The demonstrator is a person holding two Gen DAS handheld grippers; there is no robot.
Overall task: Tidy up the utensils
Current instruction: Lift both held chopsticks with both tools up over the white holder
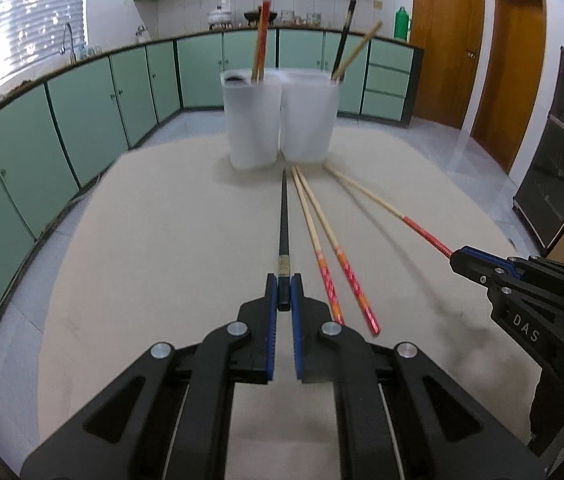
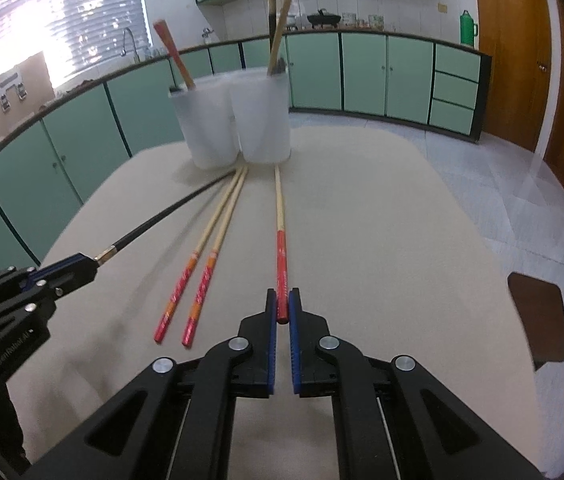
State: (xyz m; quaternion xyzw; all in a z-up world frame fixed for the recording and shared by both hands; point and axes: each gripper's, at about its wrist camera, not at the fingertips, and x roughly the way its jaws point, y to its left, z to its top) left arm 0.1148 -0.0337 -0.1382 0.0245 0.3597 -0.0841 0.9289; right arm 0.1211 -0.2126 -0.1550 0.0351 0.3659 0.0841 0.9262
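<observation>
Partly done, by the look of it. Two translucent white cups standing side by side, touching or nearly so, at far end of beige tabletop: left cup already holding red-handled chopsticks (count unclear, appear to be a pair) plus a dark item at rim, not identifiable; right cup holding one black chopstick and one plain bamboo chopstick, both upright and leaning. Four chopsticks still out of the cups. Left gripper clenched on butt end of a black chopstick, tip reaching toward gap betw. the cups; whether the tip touches the table cannot be told. Right gripper clenched on red handle of a bamboo chopstick, tip pointing at base of right cup, contact w/ table likewise unclear. Same grip seen side-on from opp. camera in each case: right gripper at frame edge w/ red handle entering it, left gripper w/ black stick entering it. Remaining pair w/ orange-and-red handles lying loose on table betw. the two held sticks, roughly parallel, tips near cup bases, untouched. Est. progress: abt. half. Outstanding: deposit both held sticks in a cup (black one prob. w/ its mate in right cup, judgement only), then collect and deposit loose pair. Sorting rule not confirmable from views. Some motion blur on cups and sticks.
</observation>
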